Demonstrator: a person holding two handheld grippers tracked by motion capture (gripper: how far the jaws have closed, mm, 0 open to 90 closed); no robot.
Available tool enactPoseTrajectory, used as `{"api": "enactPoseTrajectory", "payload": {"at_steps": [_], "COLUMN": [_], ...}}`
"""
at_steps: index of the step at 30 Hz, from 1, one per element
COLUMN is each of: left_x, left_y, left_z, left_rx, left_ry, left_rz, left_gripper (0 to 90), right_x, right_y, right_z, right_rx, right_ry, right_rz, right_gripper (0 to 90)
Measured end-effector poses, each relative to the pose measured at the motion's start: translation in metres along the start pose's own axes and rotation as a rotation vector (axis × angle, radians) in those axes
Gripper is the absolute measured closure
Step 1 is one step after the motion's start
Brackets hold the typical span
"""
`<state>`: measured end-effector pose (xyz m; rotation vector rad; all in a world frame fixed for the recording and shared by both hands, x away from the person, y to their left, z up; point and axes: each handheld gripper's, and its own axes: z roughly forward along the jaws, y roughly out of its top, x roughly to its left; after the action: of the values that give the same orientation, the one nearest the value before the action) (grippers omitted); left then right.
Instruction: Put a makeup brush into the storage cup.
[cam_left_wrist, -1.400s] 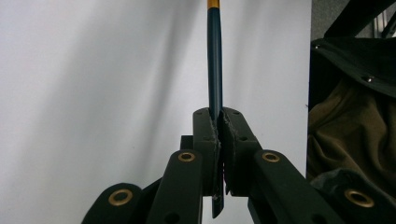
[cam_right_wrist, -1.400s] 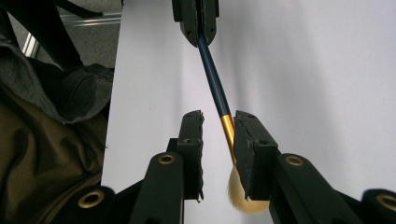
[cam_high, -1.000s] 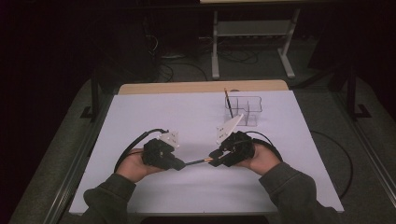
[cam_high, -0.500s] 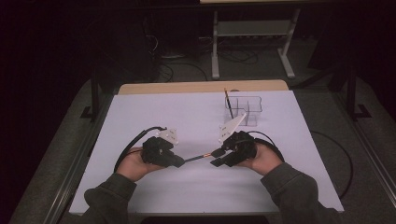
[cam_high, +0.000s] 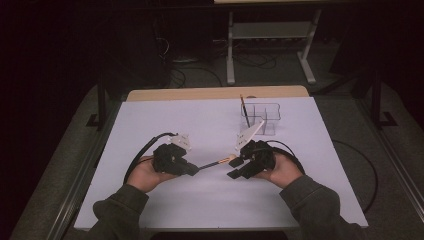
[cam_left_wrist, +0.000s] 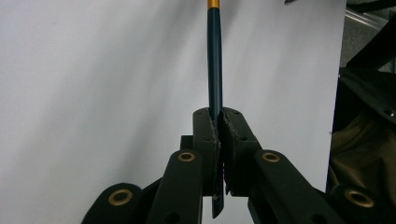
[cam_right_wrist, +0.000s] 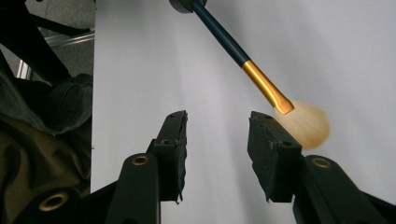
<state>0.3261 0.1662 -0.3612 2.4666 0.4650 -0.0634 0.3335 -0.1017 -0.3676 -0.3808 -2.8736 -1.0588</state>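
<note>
Brush (cam_high: 215, 163) handle sits clamped in the left tool (cam_high: 192, 170), bristles toward the right tool (cam_high: 234, 167). Right tool's jaws have just been opening, nothing between them, bristles beside one pad.

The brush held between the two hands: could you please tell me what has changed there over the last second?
The right tongs have just been opening and have let go of the brush, whose bristles now sit beside one jaw. The left tongs stay shut on its handle; both hands and the clear box kept their places.
</note>
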Motion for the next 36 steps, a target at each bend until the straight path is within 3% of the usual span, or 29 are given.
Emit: {"api": "enactPoseTrajectory", "payload": {"at_steps": [21,36], "left_x": [0.000,-0.001], "left_y": [0.011,0.018], "left_z": [0.004,0.013], "left_rx": [-0.038,-0.043], "left_ry": [0.017,0.003], "left_rz": [-0.032,-0.037], "left_gripper": [84.8,84.7], "right_x": [-0.016,-0.018], "right_y": [-0.013,-0.013], "right_z": [0.002,-0.006], "right_rx": [-0.001,-0.086], "right_ry": [-0.028,-0.034], "right_rz": [0.119,0.173], "right_gripper": [52.1,56.6]}}
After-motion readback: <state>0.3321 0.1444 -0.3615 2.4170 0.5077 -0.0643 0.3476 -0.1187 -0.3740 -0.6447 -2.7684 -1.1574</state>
